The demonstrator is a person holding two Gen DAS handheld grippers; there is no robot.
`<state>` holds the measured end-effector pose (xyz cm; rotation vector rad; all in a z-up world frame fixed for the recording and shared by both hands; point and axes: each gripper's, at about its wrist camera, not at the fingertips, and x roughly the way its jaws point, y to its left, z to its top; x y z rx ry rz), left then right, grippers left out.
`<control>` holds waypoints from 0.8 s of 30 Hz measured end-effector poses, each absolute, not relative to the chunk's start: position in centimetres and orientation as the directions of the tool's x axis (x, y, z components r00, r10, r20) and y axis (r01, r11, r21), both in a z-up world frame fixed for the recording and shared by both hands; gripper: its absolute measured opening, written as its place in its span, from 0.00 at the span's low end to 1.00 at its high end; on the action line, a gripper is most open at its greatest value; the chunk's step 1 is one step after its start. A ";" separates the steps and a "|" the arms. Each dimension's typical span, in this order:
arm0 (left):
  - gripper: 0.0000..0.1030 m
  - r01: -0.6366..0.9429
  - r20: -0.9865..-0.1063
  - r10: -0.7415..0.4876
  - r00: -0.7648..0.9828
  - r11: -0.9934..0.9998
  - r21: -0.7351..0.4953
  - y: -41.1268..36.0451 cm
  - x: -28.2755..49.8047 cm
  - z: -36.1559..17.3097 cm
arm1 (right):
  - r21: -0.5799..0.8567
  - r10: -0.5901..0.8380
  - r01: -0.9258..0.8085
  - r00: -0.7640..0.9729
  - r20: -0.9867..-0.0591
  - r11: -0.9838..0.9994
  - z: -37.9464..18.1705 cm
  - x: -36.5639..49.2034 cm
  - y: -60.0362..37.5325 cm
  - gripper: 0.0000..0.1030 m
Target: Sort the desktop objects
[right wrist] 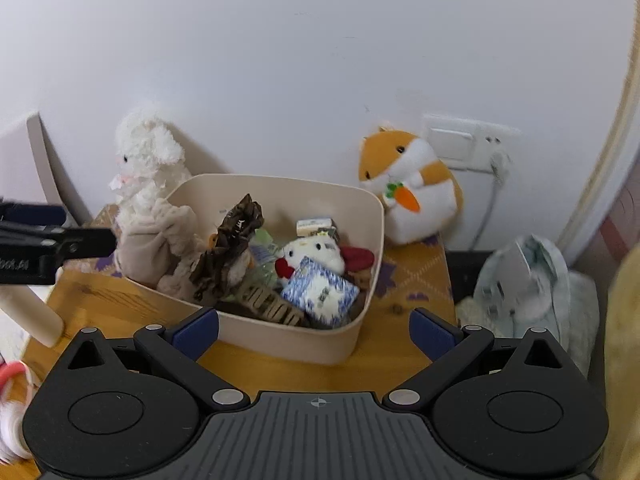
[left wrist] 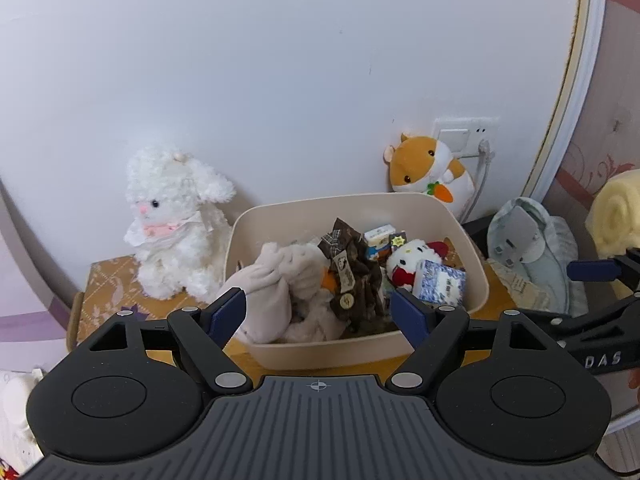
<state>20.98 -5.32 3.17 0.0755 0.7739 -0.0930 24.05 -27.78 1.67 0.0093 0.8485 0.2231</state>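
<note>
A fluffy white plush rabbit (left wrist: 172, 220) sits at the left against the wall. Just beside it stands a beige rounded plastic bin (left wrist: 476, 280) on the wooden table (right wrist: 384, 360), filled with a grey-beige soft cloth toy (left wrist: 276, 280), a brown patchwork fabric piece (left wrist: 352, 276), a small white plush cat with red bow (left wrist: 412, 260) and a blue-patterned tissue pack (left wrist: 440, 284). An orange-and-white plush hamster holding a carrot (left wrist: 428, 168) leans behind the bin's right corner. The left gripper (left wrist: 320, 312) and the right gripper (right wrist: 316, 332) both hang with jaws wide apart, holding nothing.
</note>
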 end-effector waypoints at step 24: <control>0.79 0.134 -0.704 -0.071 0.707 0.990 0.035 -4.0 5.5 9.2 | 0.119 0.193 -0.156 0.652 -0.734 0.981 8.9 8.6 -29.6 1.00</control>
